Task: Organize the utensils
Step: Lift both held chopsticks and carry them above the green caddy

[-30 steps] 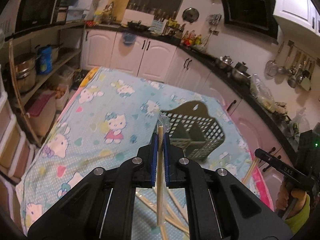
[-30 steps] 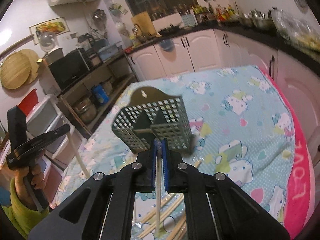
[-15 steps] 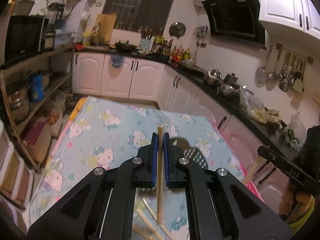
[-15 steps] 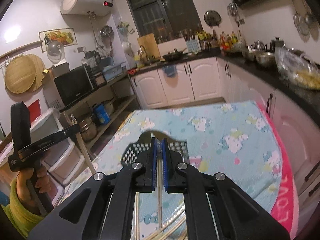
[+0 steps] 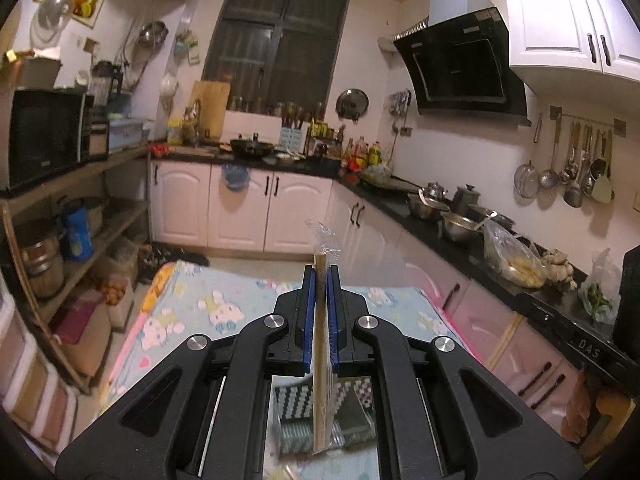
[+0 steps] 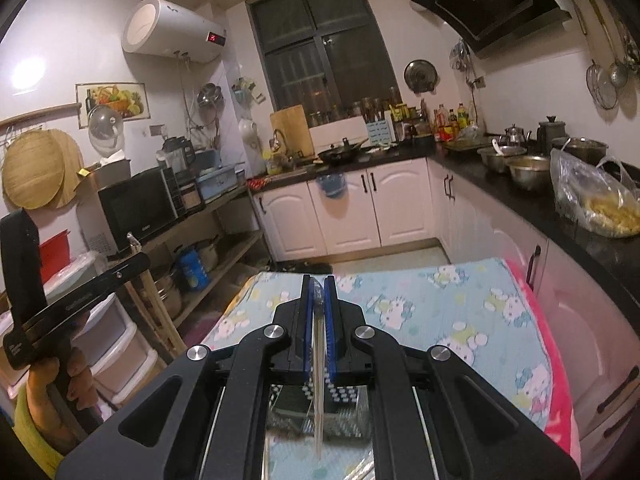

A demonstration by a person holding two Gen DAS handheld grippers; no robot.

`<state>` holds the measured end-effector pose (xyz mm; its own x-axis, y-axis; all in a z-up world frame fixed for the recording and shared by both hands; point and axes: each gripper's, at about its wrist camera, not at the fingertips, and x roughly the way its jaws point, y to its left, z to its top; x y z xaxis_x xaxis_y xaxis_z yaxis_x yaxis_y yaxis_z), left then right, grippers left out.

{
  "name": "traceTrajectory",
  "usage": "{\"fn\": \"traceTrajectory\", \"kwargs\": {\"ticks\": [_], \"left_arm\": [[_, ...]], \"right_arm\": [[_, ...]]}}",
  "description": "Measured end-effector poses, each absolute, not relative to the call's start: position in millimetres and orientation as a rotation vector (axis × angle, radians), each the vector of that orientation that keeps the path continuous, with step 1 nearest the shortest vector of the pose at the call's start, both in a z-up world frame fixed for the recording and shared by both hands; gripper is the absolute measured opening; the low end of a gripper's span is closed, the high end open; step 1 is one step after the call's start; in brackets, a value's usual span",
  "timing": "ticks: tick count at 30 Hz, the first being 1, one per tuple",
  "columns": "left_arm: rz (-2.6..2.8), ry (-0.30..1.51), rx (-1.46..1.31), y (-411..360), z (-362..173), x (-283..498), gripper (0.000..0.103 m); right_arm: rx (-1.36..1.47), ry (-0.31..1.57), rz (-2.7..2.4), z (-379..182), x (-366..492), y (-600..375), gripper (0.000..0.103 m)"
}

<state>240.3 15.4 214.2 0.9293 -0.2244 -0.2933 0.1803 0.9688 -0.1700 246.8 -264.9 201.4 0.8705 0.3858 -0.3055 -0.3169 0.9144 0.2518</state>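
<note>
- Left wrist view: a pale wooden chopstick in a clear crinkled plastic sleeve [image 5: 321, 344] stands nearly upright, pinched between the blue-padded jaws of the left gripper [image 5: 321, 280], which are closed tight on it; its wrapped top pokes above the pads.
- Right wrist view: a slim, pale, plastic-wrapped chopstick [image 6: 318, 380] is clamped the same way in the right gripper [image 6: 319, 292], jaws pressed together on it; blur makes its lower end hard to read.
- Beneath both gripped sticks sits a dark green plastic utensil basket with a square lattice wall [image 5: 296, 404] [image 6: 340, 400], seen from above through the gap in each tool's black frame.
- Loose pale sticks [image 6: 362, 470] lie by the basket, probably more chopsticks.
- Everything rests on a soft, light-blue cartoon-cat cloth with a pink border [image 6: 440, 308] [image 5: 208, 312].
- At the left edge of the right view, a hand [image 6: 60, 396] grips the other tool's black handle.
</note>
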Motion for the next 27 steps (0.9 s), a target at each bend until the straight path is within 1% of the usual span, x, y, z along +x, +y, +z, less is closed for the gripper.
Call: {"fn": "traceTrajectory", "kwargs": {"ticks": [5, 12, 27], "left_arm": [[-0.185, 0.302, -0.129, 11.3, 214.1, 253.7, 0.002], [-0.168, 0.304, -0.148, 12.4, 198.7, 270.9, 0.002], [-0.155, 0.333, -0.167, 11.1, 146.8, 292.5, 0.002]], "right_arm": [[0.176, 0.322, 0.344, 207.4, 258.9, -262.7, 0.006], [0.167, 0.287, 0.327, 209.3, 276.6, -261.6, 0.006], [0.135, 0.283, 0.313, 181.0, 303.3, -236.3, 0.006]]}}
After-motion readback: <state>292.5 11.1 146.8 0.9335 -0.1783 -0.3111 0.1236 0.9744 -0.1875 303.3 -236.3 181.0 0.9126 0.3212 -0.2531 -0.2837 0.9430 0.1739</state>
